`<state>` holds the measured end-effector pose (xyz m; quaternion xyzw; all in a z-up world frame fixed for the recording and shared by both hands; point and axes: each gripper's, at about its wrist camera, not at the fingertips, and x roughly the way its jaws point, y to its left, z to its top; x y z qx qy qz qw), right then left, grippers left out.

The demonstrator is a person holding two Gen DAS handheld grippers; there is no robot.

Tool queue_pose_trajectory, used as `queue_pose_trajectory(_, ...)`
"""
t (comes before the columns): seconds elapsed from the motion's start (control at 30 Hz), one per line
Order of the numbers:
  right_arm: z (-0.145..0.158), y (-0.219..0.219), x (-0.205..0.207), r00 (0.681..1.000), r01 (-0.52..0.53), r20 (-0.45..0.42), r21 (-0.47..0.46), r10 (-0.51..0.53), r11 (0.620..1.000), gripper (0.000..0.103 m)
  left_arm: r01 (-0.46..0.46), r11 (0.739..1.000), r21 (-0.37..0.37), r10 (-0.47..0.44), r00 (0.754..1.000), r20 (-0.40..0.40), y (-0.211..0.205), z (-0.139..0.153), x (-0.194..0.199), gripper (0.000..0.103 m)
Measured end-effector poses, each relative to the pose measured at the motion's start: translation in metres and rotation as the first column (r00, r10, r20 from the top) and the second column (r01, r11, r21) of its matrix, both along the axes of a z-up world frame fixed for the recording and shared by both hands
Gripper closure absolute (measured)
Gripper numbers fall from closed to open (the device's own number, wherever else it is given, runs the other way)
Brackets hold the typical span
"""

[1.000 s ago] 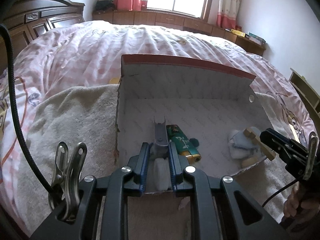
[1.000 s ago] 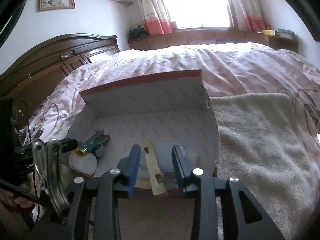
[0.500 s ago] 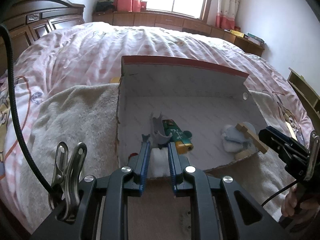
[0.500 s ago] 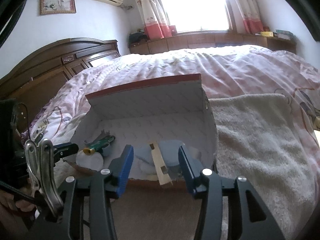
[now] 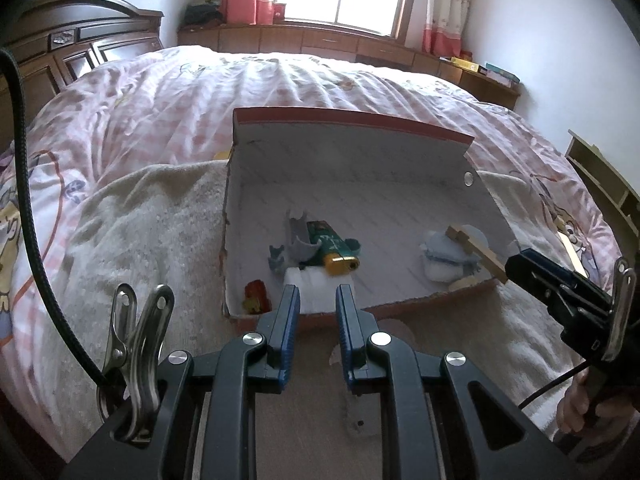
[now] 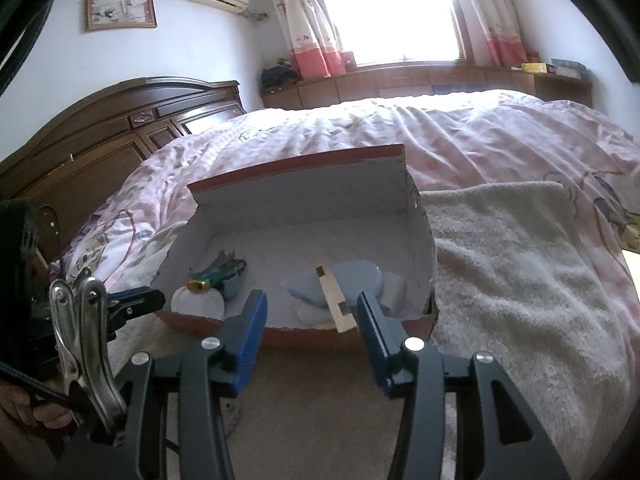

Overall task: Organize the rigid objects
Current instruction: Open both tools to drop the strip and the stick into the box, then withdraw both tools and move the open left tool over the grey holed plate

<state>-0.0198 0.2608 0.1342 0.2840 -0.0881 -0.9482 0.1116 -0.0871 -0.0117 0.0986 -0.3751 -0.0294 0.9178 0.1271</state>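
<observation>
Both grippers (image 5: 317, 305) (image 6: 311, 312) back from box (image 5: 404, 312), labels unreadable.

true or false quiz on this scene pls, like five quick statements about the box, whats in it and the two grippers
1. The left gripper is empty. True.
2. The green lighter lies on the towel outside the box. False: it lies inside the box, on its floor.
3. The right gripper is clamped on the wooden stick. False: its jaws stand wide open with the wooden stick between them, untouched, its end resting over the box's front edge.
4. The box sits on a cream towel on the bed. True.
5. The box's far flap is folded shut over the contents. False: it stands up, leaving the box open.
</observation>
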Motion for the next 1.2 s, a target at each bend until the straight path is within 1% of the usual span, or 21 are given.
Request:
queue_pose_trajectory(0.23,0.000,-0.002,0.005,1.000,-0.001,0.001,0.001,0.001,1.000,0.054,0.006,1.000,0.001,-0.006,1.000,-0.005,-0.001,0.001,0.012,0.085)
queue_pose_trajectory(0.57,-0.002,-0.009,0.029,1.000,-0.019,0.013,0.006,0.019,1.000,0.054,0.007,1.000,-0.002,-0.007,1.000,0.004,-0.003,-0.002,0.028,0.085)
queue_pose_trajectory(0.8,-0.012,-0.010,0.031,0.998,-0.026,0.049,0.002,0.026,1.000,0.054,0.005,1.000,0.003,-0.005,1.000,0.022,-0.005,-0.008,0.033,0.085)
queue_pose_trajectory(1.2,-0.027,-0.017,0.031,0.993,-0.058,0.099,0.003,0.058,0.998,0.054,0.013,1.000,-0.011,-0.012,0.997,0.077,-0.002,-0.028,0.034,0.085)
